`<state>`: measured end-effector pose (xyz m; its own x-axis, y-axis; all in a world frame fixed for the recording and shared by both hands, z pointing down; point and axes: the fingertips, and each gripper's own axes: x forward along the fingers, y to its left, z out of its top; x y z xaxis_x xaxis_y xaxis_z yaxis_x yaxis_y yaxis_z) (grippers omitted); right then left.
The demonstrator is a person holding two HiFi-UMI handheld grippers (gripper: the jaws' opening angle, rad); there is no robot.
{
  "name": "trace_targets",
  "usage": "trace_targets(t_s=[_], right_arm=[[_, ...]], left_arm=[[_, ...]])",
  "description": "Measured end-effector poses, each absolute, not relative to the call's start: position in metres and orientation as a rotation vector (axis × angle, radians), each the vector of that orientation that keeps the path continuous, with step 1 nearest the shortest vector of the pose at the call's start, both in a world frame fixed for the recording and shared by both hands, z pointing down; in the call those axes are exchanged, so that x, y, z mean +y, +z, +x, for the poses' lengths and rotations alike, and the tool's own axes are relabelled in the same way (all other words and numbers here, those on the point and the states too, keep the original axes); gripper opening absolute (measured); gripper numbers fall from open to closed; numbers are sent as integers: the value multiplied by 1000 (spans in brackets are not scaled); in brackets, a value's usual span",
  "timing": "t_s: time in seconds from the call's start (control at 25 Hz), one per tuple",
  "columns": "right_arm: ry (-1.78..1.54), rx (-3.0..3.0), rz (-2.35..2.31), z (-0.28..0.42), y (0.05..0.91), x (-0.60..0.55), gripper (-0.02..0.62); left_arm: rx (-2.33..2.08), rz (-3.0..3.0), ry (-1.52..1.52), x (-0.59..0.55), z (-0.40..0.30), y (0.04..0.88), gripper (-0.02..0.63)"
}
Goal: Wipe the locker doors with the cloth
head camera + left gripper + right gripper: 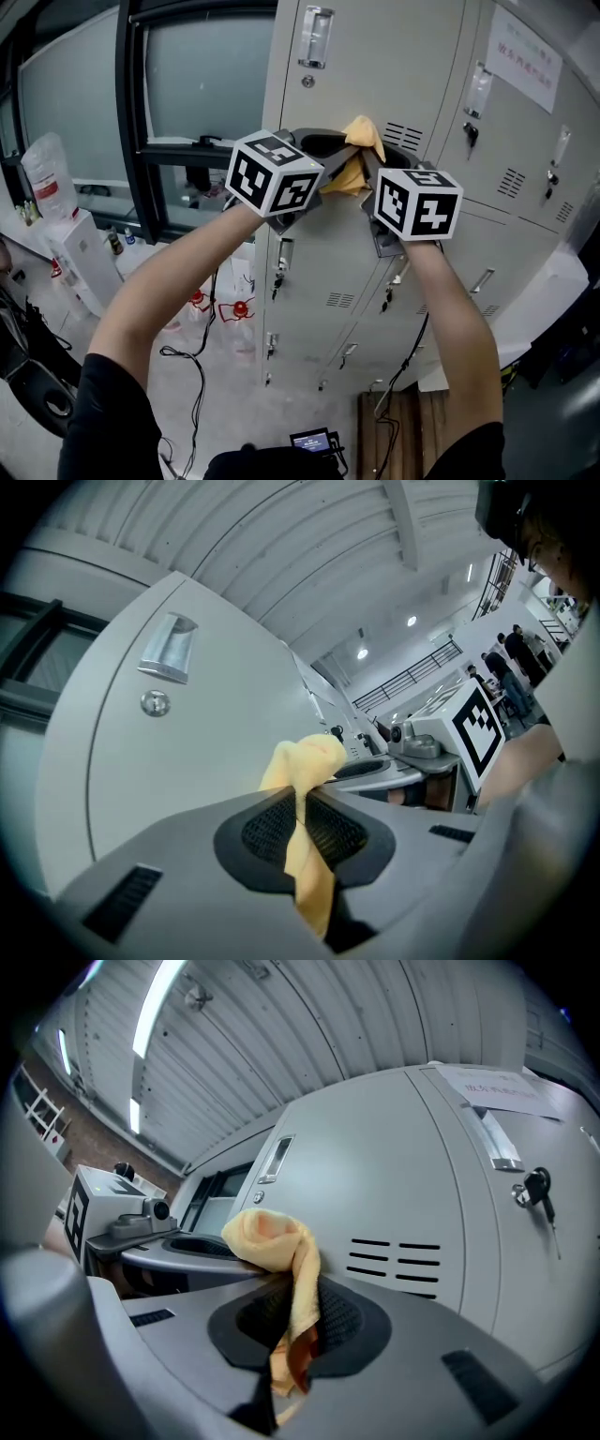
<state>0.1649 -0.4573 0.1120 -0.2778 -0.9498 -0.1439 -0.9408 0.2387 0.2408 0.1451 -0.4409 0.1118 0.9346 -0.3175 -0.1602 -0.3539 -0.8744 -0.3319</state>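
- Your left gripper (300, 808) has its jaws clamped tight on a yellow cloth (302, 761). The fabric runs between the dark ribbed pads and bunches up beyond the tips.
- Your right gripper (298, 1312) is closed down on another part of the same cloth. A loose end hangs below its pads.
- In the head view, the two grippers sit side by side with their tips almost meeting. The cloth is gathered between them, and both grippers point roughly level at the lockers.
- The cloth is held up at a pale grey locker door (375, 66), just left of that door's vent slots (403, 136). It seems to rest against the metal there.
- Above and to the left of the vent slots, the same door has a recessed metal handle (315, 37). A small round lock (307, 82) sits just under the handle.
- To the right of the vent slots, the neighbouring door has a key (536, 1185) in its lock. A paper notice (525, 49) is stuck higher up on that door.
- Well to the left of the vent slots, beyond the locker's edge, is a window with a dark frame (141, 112).
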Motion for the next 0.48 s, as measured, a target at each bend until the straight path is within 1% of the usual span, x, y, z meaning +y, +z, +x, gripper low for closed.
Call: trace_targets(t_s=[0.48], right_arm=[[-407,-2402,1955,241,116,-437,61]], left_arm=[[390,-2765,118,-422,220,115,43]])
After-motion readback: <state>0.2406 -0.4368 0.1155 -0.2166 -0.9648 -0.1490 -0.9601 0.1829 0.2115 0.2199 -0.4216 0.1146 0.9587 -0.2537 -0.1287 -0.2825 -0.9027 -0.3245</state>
